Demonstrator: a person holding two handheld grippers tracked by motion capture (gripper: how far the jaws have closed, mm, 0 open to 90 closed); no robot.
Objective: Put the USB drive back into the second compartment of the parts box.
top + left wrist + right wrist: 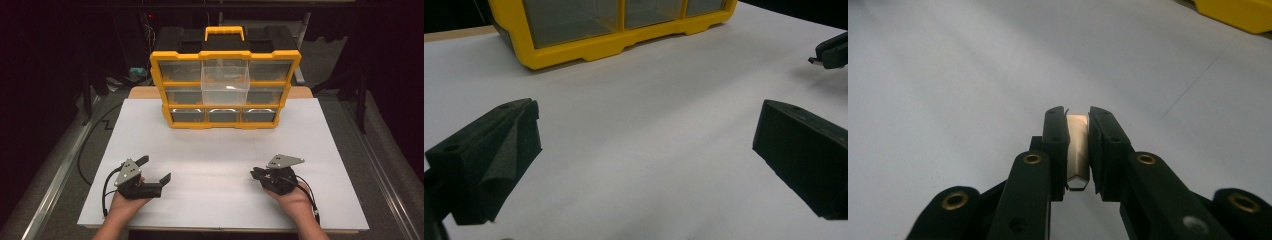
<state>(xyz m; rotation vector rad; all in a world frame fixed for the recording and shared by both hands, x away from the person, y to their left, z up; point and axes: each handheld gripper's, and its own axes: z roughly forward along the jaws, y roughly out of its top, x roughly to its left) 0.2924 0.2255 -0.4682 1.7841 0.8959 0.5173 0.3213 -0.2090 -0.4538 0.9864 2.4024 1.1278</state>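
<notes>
The right claw (1078,117) is clamped on a small pale piece (1077,145), the left claw (644,160) gapes wide — next, I judge, carry it ahead to the yellow organizer's (225,90) pulled-out drawer (225,82).

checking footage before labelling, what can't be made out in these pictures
- Small pale piece in the right tool, right gripper view: the jaws cover its sides, so what it is stays unclear.
- Drawer contents of the yellow organizer, high view: too dim and small.
- Organizer, left gripper view: upper part cut off by the top edge.
- Left tool: open, holding nothing.
</notes>
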